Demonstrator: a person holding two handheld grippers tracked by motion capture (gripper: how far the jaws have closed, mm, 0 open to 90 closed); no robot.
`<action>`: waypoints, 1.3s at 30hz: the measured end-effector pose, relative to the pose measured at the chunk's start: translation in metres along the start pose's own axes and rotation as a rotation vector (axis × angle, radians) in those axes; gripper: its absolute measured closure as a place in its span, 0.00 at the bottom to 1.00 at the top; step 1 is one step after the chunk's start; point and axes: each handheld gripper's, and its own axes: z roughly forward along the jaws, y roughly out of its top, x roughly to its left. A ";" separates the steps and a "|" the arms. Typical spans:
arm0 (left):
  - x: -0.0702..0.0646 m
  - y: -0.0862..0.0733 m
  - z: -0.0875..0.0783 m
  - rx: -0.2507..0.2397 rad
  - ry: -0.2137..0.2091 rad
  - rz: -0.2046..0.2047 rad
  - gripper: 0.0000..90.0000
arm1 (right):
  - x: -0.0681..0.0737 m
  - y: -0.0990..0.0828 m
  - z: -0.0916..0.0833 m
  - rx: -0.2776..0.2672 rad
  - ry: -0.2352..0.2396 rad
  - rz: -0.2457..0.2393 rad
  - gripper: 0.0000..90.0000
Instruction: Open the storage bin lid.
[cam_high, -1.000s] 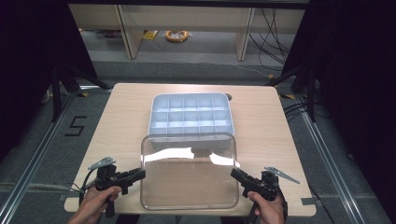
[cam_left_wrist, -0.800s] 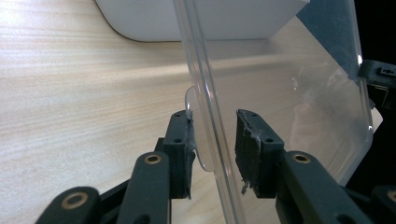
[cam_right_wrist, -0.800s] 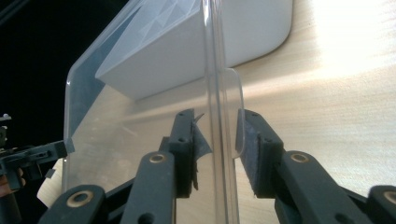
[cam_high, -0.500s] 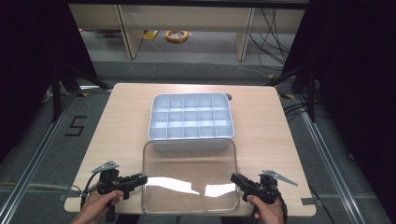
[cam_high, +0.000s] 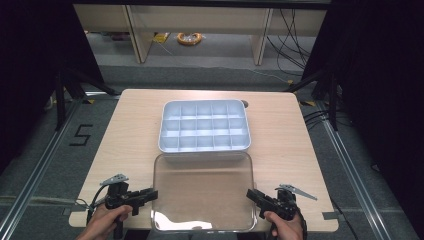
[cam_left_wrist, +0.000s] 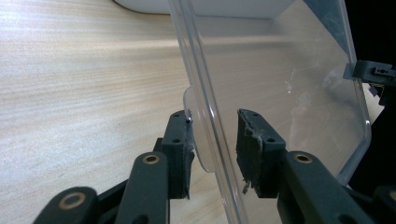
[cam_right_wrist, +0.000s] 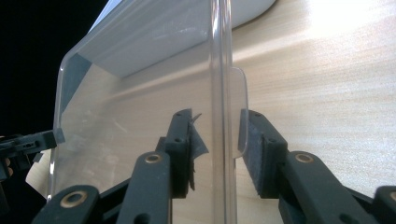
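A clear plastic lid (cam_high: 202, 192) lies flat on the wooden table (cam_high: 130, 130), just in front of a white compartment tray (cam_high: 162, 142). My left gripper (cam_high: 152, 192) is at the lid's left edge. In the left gripper view (cam_left_wrist: 212, 116) its jaws are shut on the rim and small tab of the lid (cam_left_wrist: 280, 70). My right gripper (cam_high: 250, 194) is at the lid's right edge. Its jaws (cam_right_wrist: 217, 114) have just been opening; the lid's rim (cam_right_wrist: 140, 93) stands between them with a thin gap at the left pad.
The tray's compartments look empty. A person's hands hold both grippers at the table's front edge. Bare tabletop lies to the left and right of the tray. Beyond the table stand shelf legs, cables and a yellow coil (cam_high: 190, 37) on the floor.
The lid was raised with its far edge over the tray; it has come down to lie flat in front of the tray. Both grippers sank slightly with it.
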 end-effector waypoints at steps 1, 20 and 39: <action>0.000 0.000 0.000 0.001 0.000 -0.003 0.72 | -0.001 -0.001 0.002 0.002 -0.011 -0.007 0.73; 0.007 -0.002 0.007 0.043 -0.003 -0.049 0.70 | -0.007 -0.002 0.009 0.024 -0.036 -0.063 0.70; 0.009 0.000 0.010 0.067 0.038 -0.051 0.65 | -0.001 -0.002 0.014 0.062 -0.062 -0.072 0.66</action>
